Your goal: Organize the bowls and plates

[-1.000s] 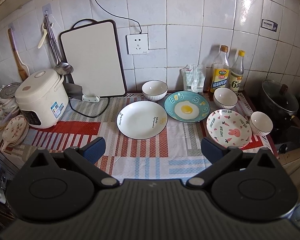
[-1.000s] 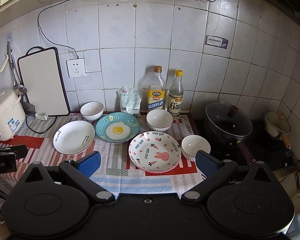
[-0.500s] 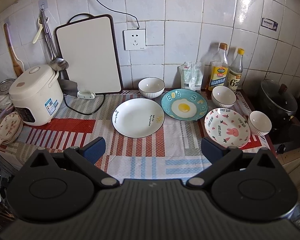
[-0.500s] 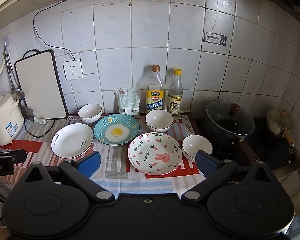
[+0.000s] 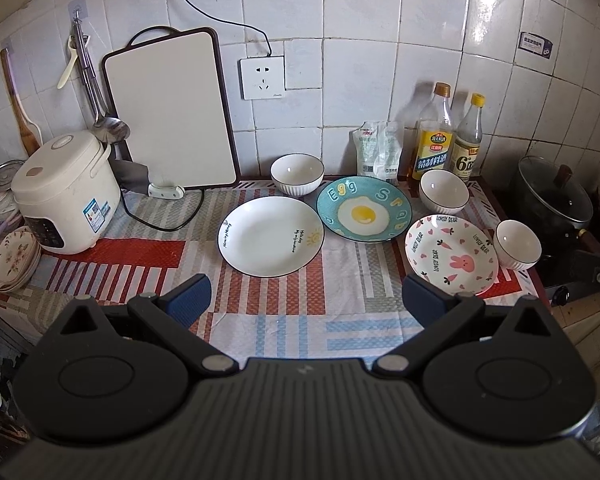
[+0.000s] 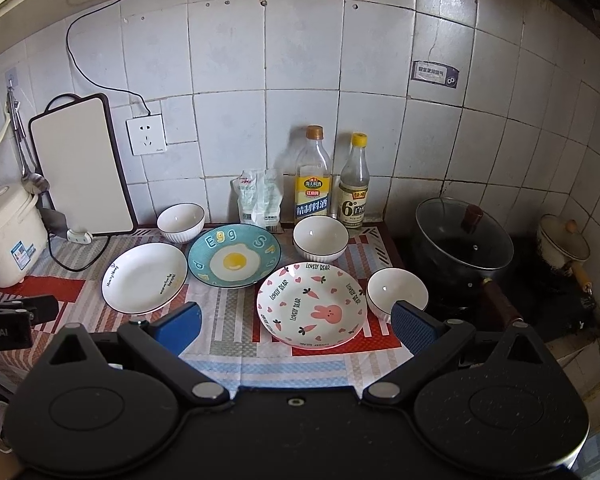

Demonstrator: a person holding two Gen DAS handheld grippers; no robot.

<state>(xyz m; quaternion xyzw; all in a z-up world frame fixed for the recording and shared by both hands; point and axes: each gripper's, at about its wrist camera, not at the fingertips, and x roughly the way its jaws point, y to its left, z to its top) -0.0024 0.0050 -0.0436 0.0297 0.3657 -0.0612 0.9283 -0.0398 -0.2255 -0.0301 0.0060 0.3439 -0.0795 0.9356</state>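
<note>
Both the left gripper [image 5: 306, 300] and right gripper [image 6: 296, 322] hung with fingers spread wide, holding nothing. Around the egg plate [image 5: 364, 209] (teal) lay a white plate [image 5: 271, 235] just left, a rabbit plate [image 5: 451, 254] right-front, and three white bowls [image 5: 297, 174] nearby.

Counter covered by striped red, grey and blue woven cloth [image 5: 284, 320]. On it: white round plate with dark rim [image 5: 271, 235], teal fried-egg plate [image 5: 364, 209], white-pink rabbit plate [image 5: 451, 254], three white ribbed bowls [image 5: 297, 174] [image 5: 444, 195] [image 5: 517, 244], white rice cooker [image 5: 66, 192], oil bottle [image 5: 433, 139], vinegar bottle [image 5: 467, 140], white cutting board [image 5: 171, 108] upright against the tiles.
</note>
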